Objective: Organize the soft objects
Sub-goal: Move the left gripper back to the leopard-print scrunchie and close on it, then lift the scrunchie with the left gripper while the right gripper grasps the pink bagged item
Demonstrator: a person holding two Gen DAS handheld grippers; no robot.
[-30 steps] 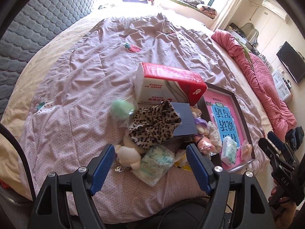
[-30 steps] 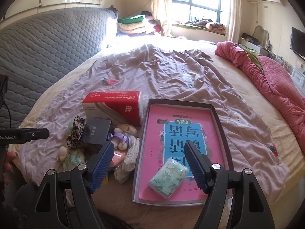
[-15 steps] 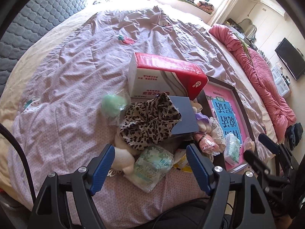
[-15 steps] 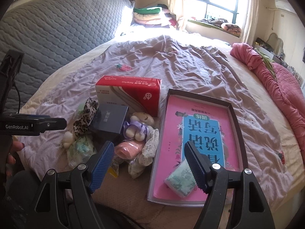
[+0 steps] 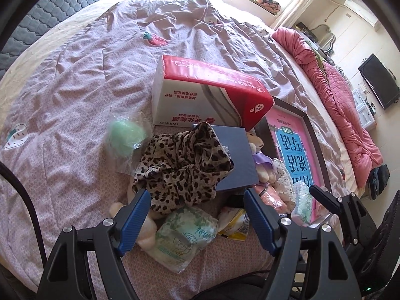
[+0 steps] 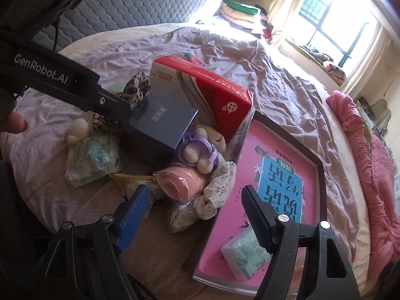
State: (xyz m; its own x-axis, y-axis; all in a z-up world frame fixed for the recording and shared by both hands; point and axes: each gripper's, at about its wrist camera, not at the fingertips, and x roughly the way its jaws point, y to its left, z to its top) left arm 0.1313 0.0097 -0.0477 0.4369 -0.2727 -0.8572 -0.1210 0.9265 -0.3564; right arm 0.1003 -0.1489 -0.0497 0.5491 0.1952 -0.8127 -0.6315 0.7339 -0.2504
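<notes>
A pile of soft things lies on the bed. A leopard-print cloth (image 5: 185, 165) drapes over a dark blue box (image 5: 237, 157). A green tissue pack (image 5: 185, 237) and a cream plush (image 5: 142, 225) lie just beyond my open, empty left gripper (image 5: 197, 221). My right gripper (image 6: 195, 215) is open and empty above a pink roll in plastic (image 6: 180, 182) and a floral cloth (image 6: 212, 195). A purple-and-cream plush (image 6: 200, 150) lies behind them. A second tissue pack (image 6: 245, 252) lies in the pink tray (image 6: 287, 175).
A red and white tissue box (image 5: 207, 95) stands behind the pile. A green ball in plastic (image 5: 125, 135) lies to the left. A yellow packet (image 5: 235, 222) lies near the tray. A pink quilt (image 5: 337, 105) runs along the bed's right side.
Both grippers have moved closer to the pile. The right gripper has swung left from over the tray toward the pink roll. Both stay open.
</notes>
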